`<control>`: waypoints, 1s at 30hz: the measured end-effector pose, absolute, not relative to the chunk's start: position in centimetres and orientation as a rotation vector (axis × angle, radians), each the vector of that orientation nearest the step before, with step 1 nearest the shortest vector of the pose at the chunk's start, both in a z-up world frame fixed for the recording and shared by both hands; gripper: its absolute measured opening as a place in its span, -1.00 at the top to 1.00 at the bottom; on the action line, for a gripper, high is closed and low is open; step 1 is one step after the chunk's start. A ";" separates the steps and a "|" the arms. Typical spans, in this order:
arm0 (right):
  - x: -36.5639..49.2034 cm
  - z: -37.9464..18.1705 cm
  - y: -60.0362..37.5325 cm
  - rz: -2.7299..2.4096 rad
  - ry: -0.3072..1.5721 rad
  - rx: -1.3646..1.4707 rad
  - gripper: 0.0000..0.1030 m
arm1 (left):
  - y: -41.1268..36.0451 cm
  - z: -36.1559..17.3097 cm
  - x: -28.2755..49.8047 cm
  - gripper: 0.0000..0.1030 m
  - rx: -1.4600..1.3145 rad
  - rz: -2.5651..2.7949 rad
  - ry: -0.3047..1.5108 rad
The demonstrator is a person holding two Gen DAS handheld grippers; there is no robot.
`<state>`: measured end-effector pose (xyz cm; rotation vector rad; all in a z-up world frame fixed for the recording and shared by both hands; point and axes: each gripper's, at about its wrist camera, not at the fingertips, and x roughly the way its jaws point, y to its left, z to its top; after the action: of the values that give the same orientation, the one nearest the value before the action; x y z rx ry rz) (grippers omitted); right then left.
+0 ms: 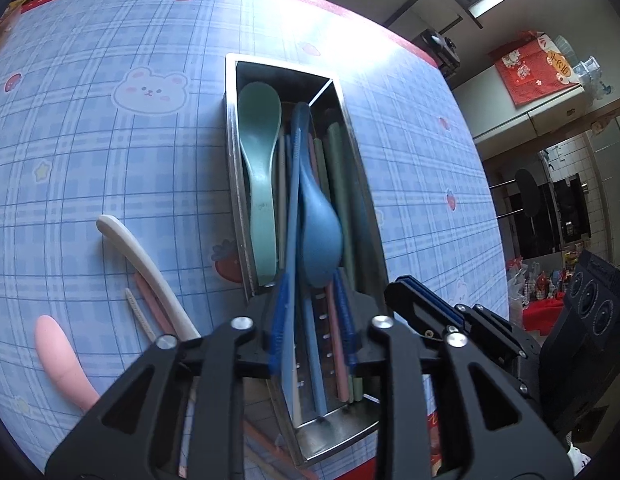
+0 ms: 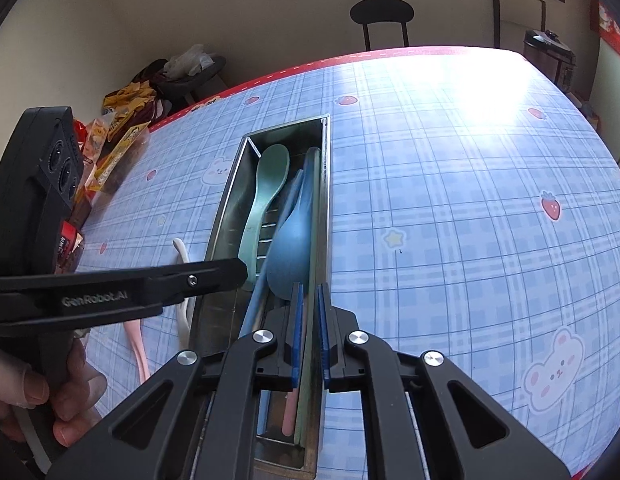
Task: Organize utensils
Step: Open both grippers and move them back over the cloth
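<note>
step: blue spoon (image 1: 319, 236) and a blue chopstick (image 1: 292, 216) going into the steel tray (image 1: 230, 128); judged a drop-off, since both lie in the tray with nothing pinching them
left gripper (image 1: 311, 320): jaws spread a little, astride the blue spoon's bowl end and the chopstick, pads not pressing on either
right gripper (image 2: 308, 332): jaws narrowly parted over the tray's right side; a pale green stick (image 2: 306, 372) runs through the gap, contact cannot be told
how to do it well: lift the left gripper straight up so the ribbed pads don't drag the chopstick back out (it lies slanted across the others); nudge the blue spoon flat beside the green spoon (image 1: 260, 152)
left to sort: white spoon (image 1: 146, 268), pink spoon (image 1: 64, 360), a pink chopstick (image 1: 152, 300) and a cream one (image 1: 140, 314), all on the counter (image 1: 110, 160) just left of the tray
materials: tray is brushed metal, long box, slotted floor; spoons matte plastic, rounded bowls; chopsticks thin, ridged tips
counter cover: glossy blue plaid with bunny and strawberry prints, glare at far side
person: hand (image 2: 50, 396) grips the left gripper's handle
</note>
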<state>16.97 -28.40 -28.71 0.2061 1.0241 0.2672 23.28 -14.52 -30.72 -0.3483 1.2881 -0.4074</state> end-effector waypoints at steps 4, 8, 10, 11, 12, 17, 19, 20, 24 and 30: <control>15.8 -27.1 -28.7 0.251 0.989 0.195 -0.01 | -13.1 -27.8 23.0 0.05 -0.330 -0.424 1.209; 14.3 -25.4 -28.7 0.242 0.950 0.180 -0.67 | -10.3 -24.5 22.2 -0.60 -0.308 -0.400 1.110; 13.5 -24.8 -28.3 0.248 0.943 0.163 -0.89 | -8.8 -23.2 21.6 -0.81 -0.295 -0.388 1.072; 13.1 -24.7 -28.1 0.249 0.948 0.147 -0.89 | -8.0 -22.7 21.2 -0.82 -0.280 -0.373 1.063; 12.7 -24.7 -27.8 0.248 0.955 0.129 -0.89 | -7.3 -22.4 20.8 -0.82 -0.263 -0.361 1.057; 10.3 -25.0 -26.5 0.232 0.979 0.069 -0.89 | -3.5 -22.2 18.2 -0.88 -0.195 -0.314 1.051; 9.5 -25.4 -26.2 0.231 1.000 0.070 -0.89 | -2.4 -22.6 17.0 -0.88 -0.167 -0.288 1.062; 9.2 -25.6 -26.0 0.231 1.010 0.069 -0.89 | -1.7 -22.9 16.3 -0.89 -0.156 -0.277 1.068; 7.8 -26.6 -25.1 0.234 1.050 0.077 -0.89 | 0.1 -24.8 13.7 -0.89 -0.128 -0.230 1.095; 6.1 -28.7 -23.7 0.256 1.143 0.117 -0.89 | 1.9 -27.5 10.5 -0.88 -0.154 -0.183 1.150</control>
<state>6.11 -23.75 -28.70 0.1169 1.1430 0.2557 10.54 1.92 -27.51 -0.1536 1.1502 -0.1832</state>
